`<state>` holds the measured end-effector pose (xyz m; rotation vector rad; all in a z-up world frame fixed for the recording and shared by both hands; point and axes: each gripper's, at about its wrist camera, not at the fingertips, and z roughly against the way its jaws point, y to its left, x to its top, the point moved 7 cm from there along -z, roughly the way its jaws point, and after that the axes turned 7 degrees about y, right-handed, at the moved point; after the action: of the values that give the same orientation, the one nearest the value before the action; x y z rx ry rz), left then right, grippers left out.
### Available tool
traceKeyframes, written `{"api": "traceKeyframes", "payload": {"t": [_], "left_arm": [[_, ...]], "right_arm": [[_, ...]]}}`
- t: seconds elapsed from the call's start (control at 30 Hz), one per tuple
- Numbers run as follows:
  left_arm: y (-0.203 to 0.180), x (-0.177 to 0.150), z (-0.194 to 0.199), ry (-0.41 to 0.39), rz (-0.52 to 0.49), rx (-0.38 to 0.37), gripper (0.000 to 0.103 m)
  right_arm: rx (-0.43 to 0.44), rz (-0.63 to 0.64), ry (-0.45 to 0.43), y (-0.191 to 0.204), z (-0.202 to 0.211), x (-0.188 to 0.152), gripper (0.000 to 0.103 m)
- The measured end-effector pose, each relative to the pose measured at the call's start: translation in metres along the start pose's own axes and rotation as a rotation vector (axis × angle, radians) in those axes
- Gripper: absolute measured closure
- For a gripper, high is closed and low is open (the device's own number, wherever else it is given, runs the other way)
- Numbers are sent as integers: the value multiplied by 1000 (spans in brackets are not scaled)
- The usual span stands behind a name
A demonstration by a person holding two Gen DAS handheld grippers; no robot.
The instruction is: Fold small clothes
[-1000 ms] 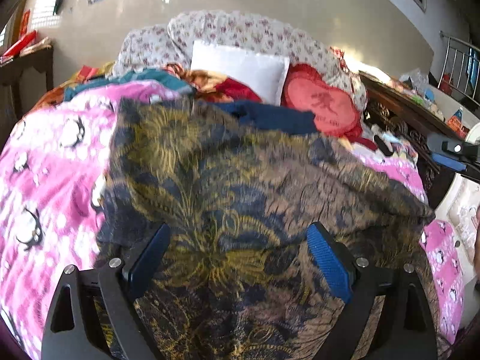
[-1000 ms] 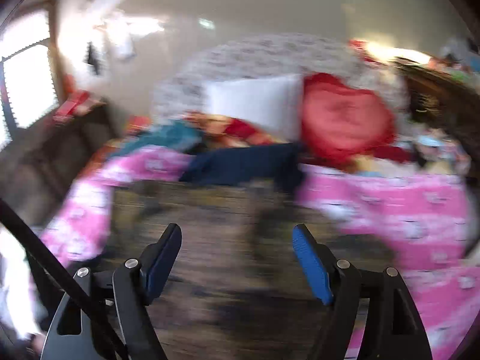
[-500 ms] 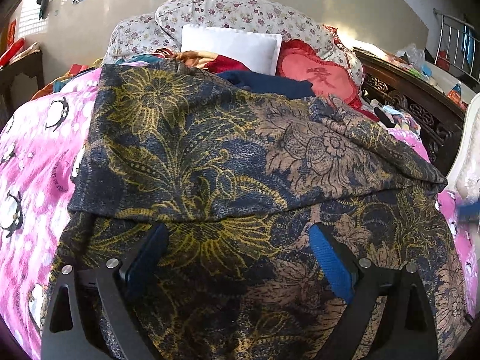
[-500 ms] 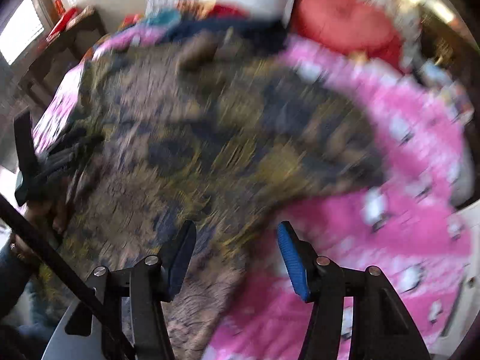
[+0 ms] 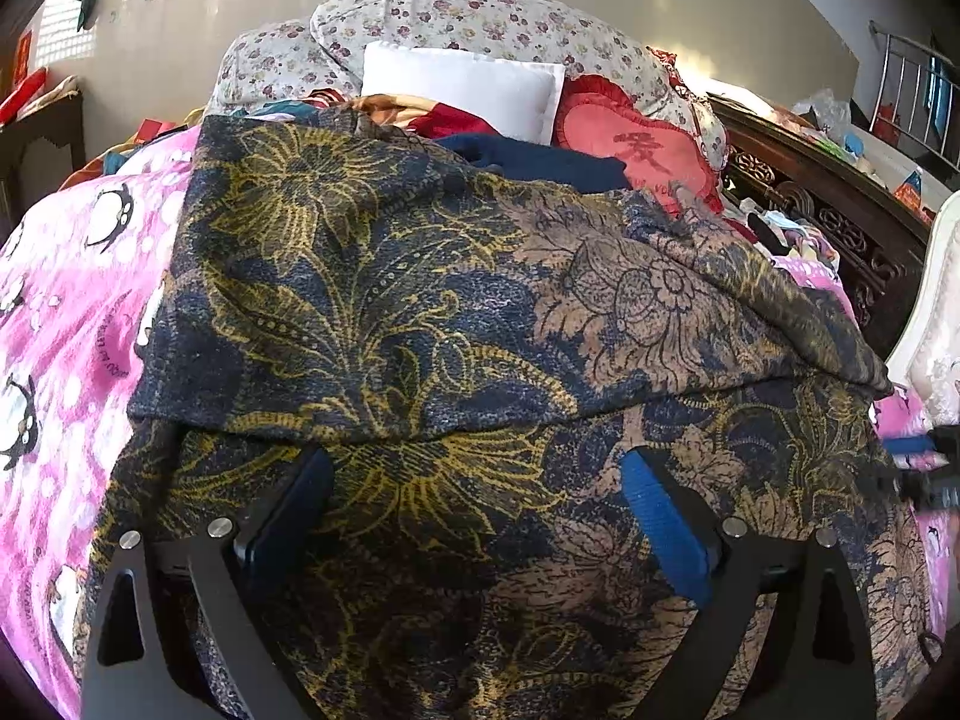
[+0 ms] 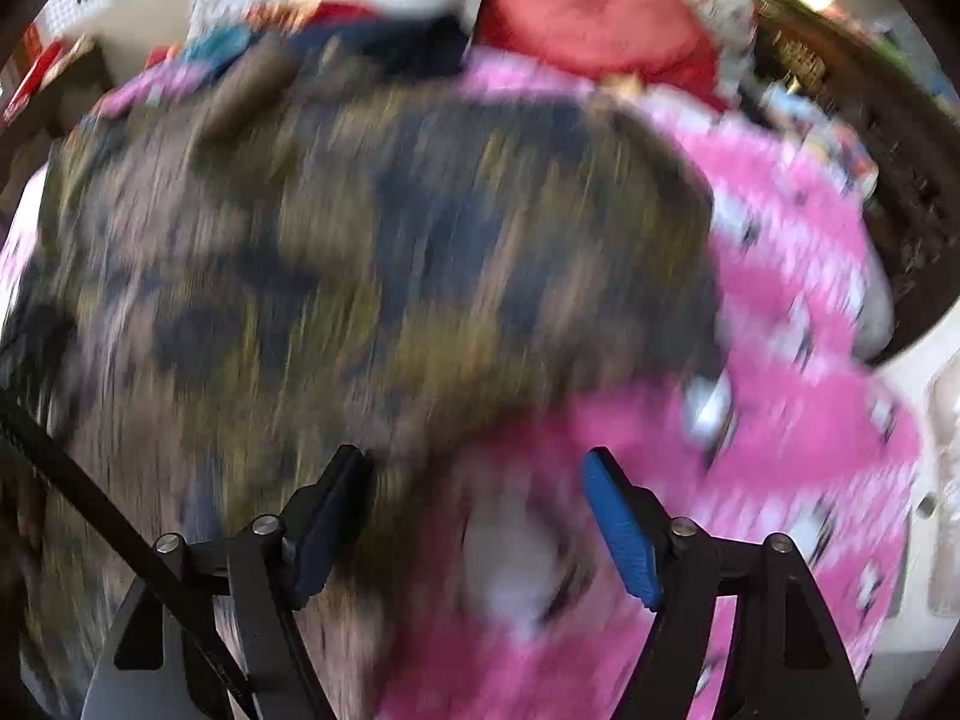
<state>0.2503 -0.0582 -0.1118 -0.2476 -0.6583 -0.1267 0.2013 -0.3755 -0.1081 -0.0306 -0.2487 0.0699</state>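
A dark blue garment with gold and tan flower print (image 5: pixel 420 312) lies on the pink bed cover (image 5: pixel 60 300), its far part folded over the near part. My left gripper (image 5: pixel 474 516) is open, low over the near layer, holding nothing. In the blurred right wrist view the same garment (image 6: pixel 360 240) fills the left and middle. My right gripper (image 6: pixel 474 516) is open above the garment's right edge and the pink cover (image 6: pixel 810 420), holding nothing. Its tip shows at the right edge of the left wrist view (image 5: pixel 924 462).
At the bed head lie floral pillows (image 5: pixel 468 18), a white cushion (image 5: pixel 462 90), a red heart cushion (image 5: pixel 636 150) and a navy cloth (image 5: pixel 540 159). A dark carved wooden headboard (image 5: pixel 840 228) stands at the right. A white padded chair edge (image 5: pixel 936 324) is far right.
The garment's far part came down folded over the near part. My right gripper swung down and right toward the garment's right edge. My left gripper stayed open, lowering slightly.
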Motion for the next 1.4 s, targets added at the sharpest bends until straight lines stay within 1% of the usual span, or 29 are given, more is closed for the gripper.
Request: {"api": "traceKeyframes", "payload": {"t": [0.07,0.13,0.17,0.2,0.27,0.3,0.33,0.4,0.43,0.5,0.53,0.57,0.6,0.63,0.7,0.77,0.8,0.87,0.9,0.93,0.97,1.0,1.03,1.07,1.13,1.23,1.3,1.33,1.4], "left_arm": [[0,0,0,-2,2,-3,6],[-1,0,0,-1,5,-6,6],[-1,0,0,-2,5,-7,6],[-1,0,1,-4,7,-10,6],[-1,0,1,-6,12,-19,6],[0,0,1,-6,14,-20,6],[0,0,1,-6,16,-22,6],[1,0,2,-8,19,-29,6],[2,0,2,-10,23,-34,6],[4,0,2,-12,31,-45,6],[4,0,3,-14,33,-48,6],[5,0,3,-15,35,-52,6],[6,1,4,-20,39,-57,6],[6,1,6,-29,44,-64,6],[12,4,15,-73,79,-80,6],[21,13,33,-135,128,-107,6],[26,22,48,-171,150,-123,6],[37,41,76,-234,171,-127,6],[42,51,88,-244,166,-126,6],[46,56,92,-233,163,-127,6],[51,61,94,-201,164,-132,6],[54,61,92,-170,167,-142,6],[55,61,90,-138,174,-157,6],[57,59,86,-99,193,-180,6],[54,54,72,-23,240,-254,6],[20,43,46,138,255,-374,6],[-9,35,30,235,201,-429,6],[-15,31,25,243,192,-429,6],[-14,30,8,265,230,-413,6]], "right_arm": [[15,-9,-42,-2,14,0,25],[45,-60,-154,-7,43,23,25],[87,-70,-213,-3,56,39,25],[167,-58,-272,8,70,60,25],[310,7,-300,36,78,93,25],[345,53,-314,53,80,113,25],[339,74,-319,62,77,128,25],[374,62,-273,77,61,156,35],[402,31,-240,81,51,169,44],[389,-17,-196,87,36,184,47],[349,-33,-162,89,28,190,49],[309,-37,-131,92,21,192,71],[315,-26,-111,97,18,192,90],[349,-9,-126,104,24,192,98],[347,53,-246,120,56,183,99],[359,107,-318,137,82,166,98],[337,157,-344,150,88,157,98],[315,249,-377,179,85,136,98],[256,295,-406,196,76,122,98],[191,301,-427,204,66,110,92],[152,286,-417,210,49,97,72],[165,262,-386,211,37,89,59],[230,220,-329,212,23,74,44],[316,179,-273,212,14,59,44],[393,127,-202,206,4,33,44],[455,99,-248,190,21,10,42],[460,59,-322,171,35,1,30],[451,44,-350,163,37,-2,23],[455,-5,-372,148,31,-6,23]]}}
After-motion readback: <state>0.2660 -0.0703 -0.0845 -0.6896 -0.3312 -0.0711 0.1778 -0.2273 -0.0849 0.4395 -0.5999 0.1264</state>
